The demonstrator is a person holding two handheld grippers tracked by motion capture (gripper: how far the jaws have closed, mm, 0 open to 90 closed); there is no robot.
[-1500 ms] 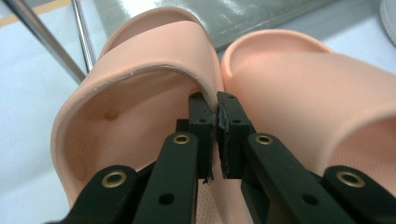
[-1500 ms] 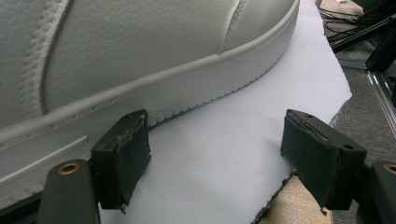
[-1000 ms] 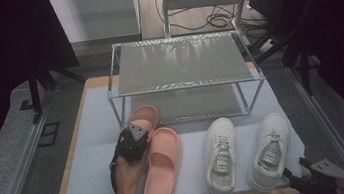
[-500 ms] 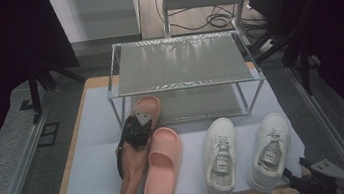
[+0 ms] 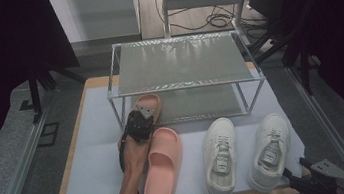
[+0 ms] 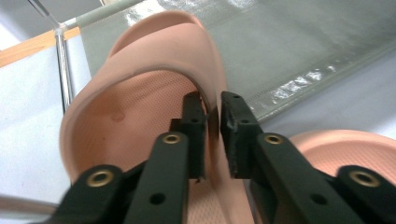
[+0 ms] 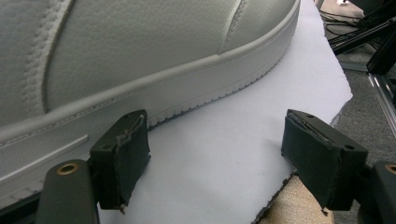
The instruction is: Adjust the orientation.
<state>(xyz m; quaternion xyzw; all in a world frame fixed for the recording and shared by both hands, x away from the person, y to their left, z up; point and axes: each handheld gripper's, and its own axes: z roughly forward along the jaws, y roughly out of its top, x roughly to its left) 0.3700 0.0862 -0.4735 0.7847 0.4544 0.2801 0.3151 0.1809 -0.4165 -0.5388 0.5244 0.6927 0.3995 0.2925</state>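
- Placing step under way: left gripper (image 6: 212,121) at the side wall of the pink slipper (image 6: 140,116), toe already on the lower shelf of the rack (image 5: 185,77), jaws just easing apart, wall between them, pads barely off it.
- Right gripper (image 7: 217,158) idle beside the white sneaker (image 7: 116,60), jaws wide apart, nothing between.
- Next, likely: release fully, back away from the rack, reach for the second slipper (image 5: 161,166) just in front.

Two salmon-pink slippers (image 5: 161,166) are showing beside two creamy white sneakers (image 5: 221,158), all lying on a pale lilac-grey sheet (image 5: 96,167); the rack (image 5: 180,63) is gleaming silvery grey with mesh-patterned shelves.
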